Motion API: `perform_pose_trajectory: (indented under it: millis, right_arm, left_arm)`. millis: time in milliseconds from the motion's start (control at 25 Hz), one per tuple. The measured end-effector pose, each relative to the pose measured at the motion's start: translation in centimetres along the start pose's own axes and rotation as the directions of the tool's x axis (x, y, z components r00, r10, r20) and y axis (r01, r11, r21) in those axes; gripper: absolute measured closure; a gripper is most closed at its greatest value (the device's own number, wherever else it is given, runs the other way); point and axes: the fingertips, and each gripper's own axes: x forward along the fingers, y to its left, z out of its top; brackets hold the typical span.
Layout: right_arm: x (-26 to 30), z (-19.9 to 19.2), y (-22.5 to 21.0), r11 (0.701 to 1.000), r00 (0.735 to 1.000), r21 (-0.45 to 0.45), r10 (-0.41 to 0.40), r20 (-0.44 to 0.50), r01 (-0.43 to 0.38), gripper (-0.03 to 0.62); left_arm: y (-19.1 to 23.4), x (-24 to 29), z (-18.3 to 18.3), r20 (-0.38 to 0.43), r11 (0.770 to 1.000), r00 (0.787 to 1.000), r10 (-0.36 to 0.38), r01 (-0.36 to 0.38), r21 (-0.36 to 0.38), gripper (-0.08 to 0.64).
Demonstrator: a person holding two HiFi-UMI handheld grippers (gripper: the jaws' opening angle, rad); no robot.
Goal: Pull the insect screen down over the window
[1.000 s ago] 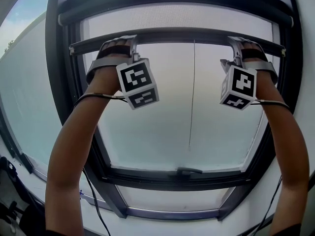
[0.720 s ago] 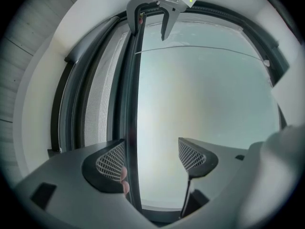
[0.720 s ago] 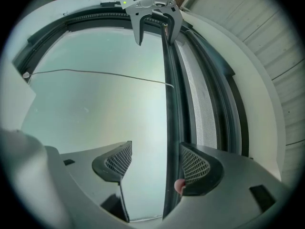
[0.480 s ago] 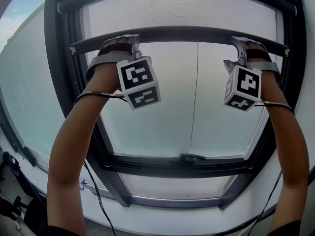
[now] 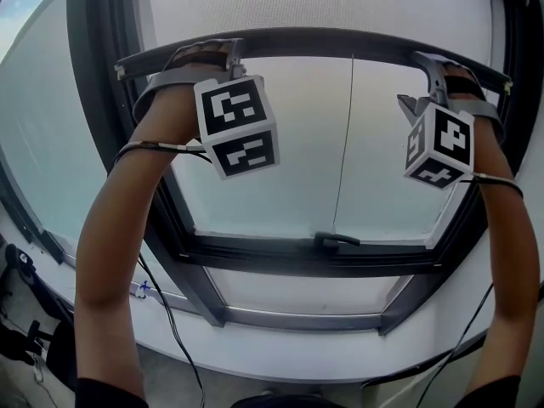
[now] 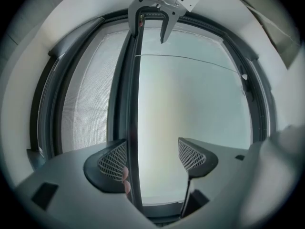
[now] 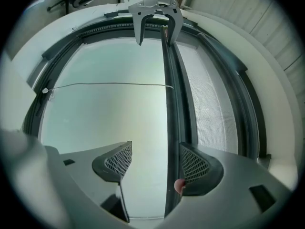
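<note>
The insect screen's dark pull bar point(image 5: 340, 42) runs across the window, with white mesh point(image 5: 314, 2) stretched above it. My left gripper point(image 5: 223, 56) hooks over the bar near its left end, my right gripper point(image 5: 429, 68) near its right end. In the left gripper view the bar point(image 6: 132, 128) passes between the open jaws of the left gripper point(image 6: 152, 156), against the left pad, and a fingertip point(image 6: 125, 175) touches it. In the right gripper view the bar point(image 7: 170, 128) lies against the right pad of the open right gripper point(image 7: 155, 161). A thin pull cord point(image 5: 344, 143) hangs from the bar's middle.
Below the bar the glass is bare down to the dark lower frame point(image 5: 255, 253) with its window handle point(image 5: 336, 240). A white sill point(image 5: 280, 355) curves underneath. Thin cables point(image 5: 161, 304) trail from the left arm. Dark side frames point(image 5: 93, 143) close in the window.
The bar has come down with both grippers on it. More mesh shows above it and the gap to the lower frame has shrunk.
</note>
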Motion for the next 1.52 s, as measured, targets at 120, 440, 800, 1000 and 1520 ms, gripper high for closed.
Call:
perform_pose_trajectory:
  millis: [120,440,800,1000,1520]
  right_arm:
    - [-0.6,0.4,0.4,0.998,0.999,0.041,0.048,0.022,-0.049,0.299]
    - [-1.9,1.0,4.7,0.984,0.983,0.029,0.177,0.047,-0.178,0.299]
    - [-2.8,0.9,8.0,0.973,0.972,0.045,0.222,0.076,-0.226,0.299]
    - [-3.1,1.1,7.8,0.973,0.972,0.047,0.222,0.077,-0.226,0.299]
    - [-3.3,1.0,12.8,0.954,0.953,0.029,0.296,0.067,-0.298,0.299]
  left_arm:
    - [-0.5,-0.3,0.0,0.013,1.0,1.0,-0.025,0.025,-0.008,0.222]
    - [-5.1,-1.0,-0.2,0.033,0.987,0.987,-0.157,0.158,-0.007,0.222]
    - [-8.3,-1.2,0.1,0.034,0.982,0.981,-0.191,0.191,0.001,0.222]
    - [-8.2,-1.3,-0.1,0.029,0.984,0.983,-0.18,0.18,0.001,0.222]
    - [-13.4,-1.2,0.2,0.034,0.975,0.974,-0.222,0.222,0.006,0.224]
